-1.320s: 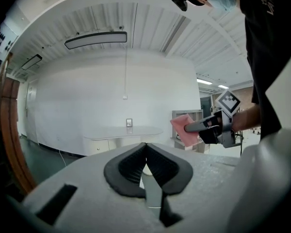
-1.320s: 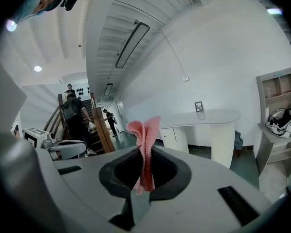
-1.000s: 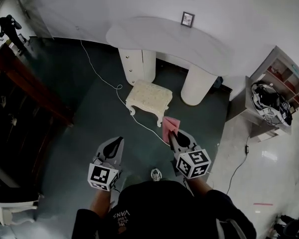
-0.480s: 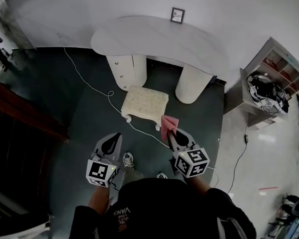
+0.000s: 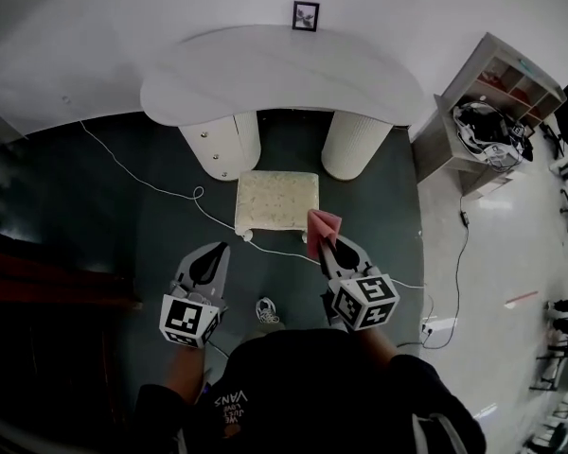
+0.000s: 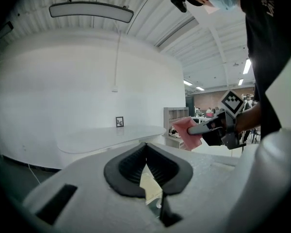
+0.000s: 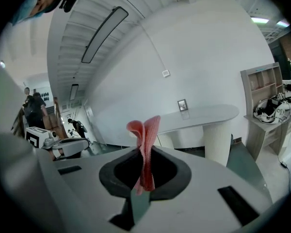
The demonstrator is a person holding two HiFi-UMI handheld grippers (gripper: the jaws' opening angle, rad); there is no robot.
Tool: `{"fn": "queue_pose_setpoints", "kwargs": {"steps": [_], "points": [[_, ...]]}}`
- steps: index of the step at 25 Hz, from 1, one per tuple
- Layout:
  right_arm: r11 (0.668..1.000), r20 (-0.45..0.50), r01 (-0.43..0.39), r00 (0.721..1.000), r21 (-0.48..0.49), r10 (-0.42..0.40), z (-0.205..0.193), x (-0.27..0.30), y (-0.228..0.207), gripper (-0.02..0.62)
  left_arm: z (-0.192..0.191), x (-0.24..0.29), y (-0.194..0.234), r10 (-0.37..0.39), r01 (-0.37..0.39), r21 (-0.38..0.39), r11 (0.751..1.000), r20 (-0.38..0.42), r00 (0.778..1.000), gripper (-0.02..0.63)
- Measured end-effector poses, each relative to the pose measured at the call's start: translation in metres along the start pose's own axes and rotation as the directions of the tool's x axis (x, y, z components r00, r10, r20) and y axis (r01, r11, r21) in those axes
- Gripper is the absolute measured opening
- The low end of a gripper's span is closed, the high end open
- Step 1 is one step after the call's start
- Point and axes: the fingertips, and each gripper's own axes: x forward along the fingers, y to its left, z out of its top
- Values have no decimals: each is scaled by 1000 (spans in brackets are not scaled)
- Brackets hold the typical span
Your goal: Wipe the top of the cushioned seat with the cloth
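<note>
The white desk [image 5: 284, 69] fills the far side, the drawers in its left pedestal shut. Off to the right, the open shelf unit [image 5: 525, 64] carries a dark-and-white bundle of gear [image 5: 481, 126] on its lower level, with small reddish items in the cubbies above, too small to name. Just in front of the desk sits the cushioned seat [image 5: 276, 200], its cream top bare. The left gripper [image 5: 211, 259] hovers short of it, jaws closed on nothing. The right gripper [image 5: 335, 247] is clamped on the pink cloth [image 5: 321, 228], pinched low so the rest stands up in a floppy fold by the seat's near right corner. Light, limp stuff, I'd say, so it wants pressing flat onto padding that looks likely to give.
</note>
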Motion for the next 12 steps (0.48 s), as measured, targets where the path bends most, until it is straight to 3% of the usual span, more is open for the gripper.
{"fn": "queue_pose_setpoints", "kwargs": {"steps": [6,12], "points": [[996,-15,85,996,27,-85,-12,29,5,26,-21,17,36,-71,70,-21,997,-23,997,17],[994,-51,107,993,37,-105,-25,65,-7,26,-39,42,49,-98,95,-63,993,-33,995,17]]}}
